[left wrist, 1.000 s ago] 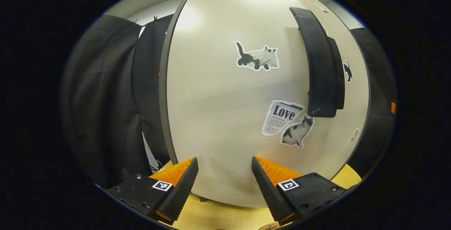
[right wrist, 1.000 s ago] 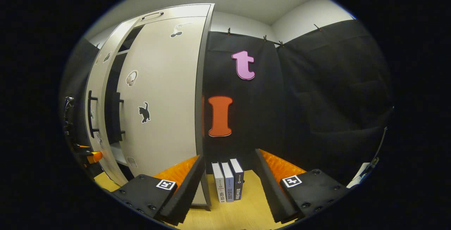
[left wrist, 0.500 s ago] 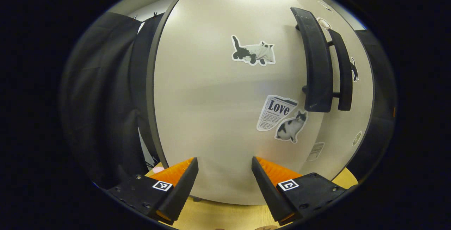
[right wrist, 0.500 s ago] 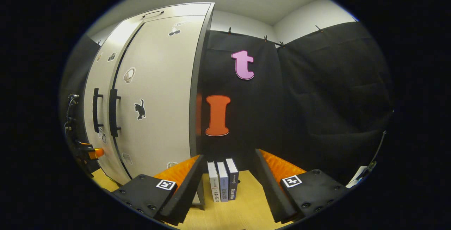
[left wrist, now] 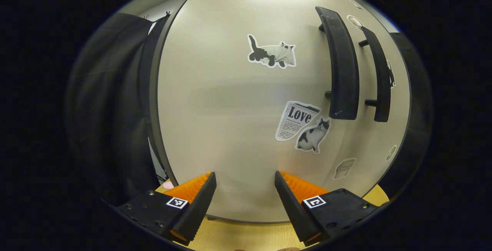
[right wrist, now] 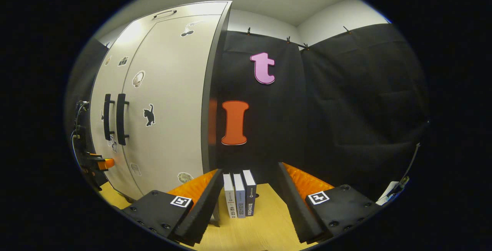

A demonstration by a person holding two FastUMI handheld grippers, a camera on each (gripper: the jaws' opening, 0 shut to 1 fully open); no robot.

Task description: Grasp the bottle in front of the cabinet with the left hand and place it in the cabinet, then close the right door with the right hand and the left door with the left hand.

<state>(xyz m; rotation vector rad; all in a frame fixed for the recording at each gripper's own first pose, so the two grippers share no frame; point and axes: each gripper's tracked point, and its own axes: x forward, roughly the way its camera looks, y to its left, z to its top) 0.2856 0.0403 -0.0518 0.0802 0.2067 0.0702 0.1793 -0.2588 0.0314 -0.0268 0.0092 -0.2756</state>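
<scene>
The beige cabinet stands with both doors shut. In the left gripper view its left door point(left wrist: 230, 108), with cat stickers, is close ahead, and its black handle point(left wrist: 340, 62) sits beside the right door's handle point(left wrist: 378, 74). My left gripper point(left wrist: 245, 201) is open, its fingertips right at the door's lower face, with nothing between them. In the right gripper view the right door point(right wrist: 169, 101) and left door point(right wrist: 100, 89) meet flush, and the left gripper point(right wrist: 98, 163) is low against the left door. My right gripper point(right wrist: 249, 201) is open and empty, off the cabinet's right corner. The cabinet's inside is hidden.
Three upright books point(right wrist: 240, 199) stand on the light wooden table point(right wrist: 261, 228), just right of the cabinet's corner and between my right fingers in view. Black cloth walls close off the back and right.
The left door has swung fully shut, closing the dark gap. The two handles now sit side by side. The right gripper has shifted only slightly.
</scene>
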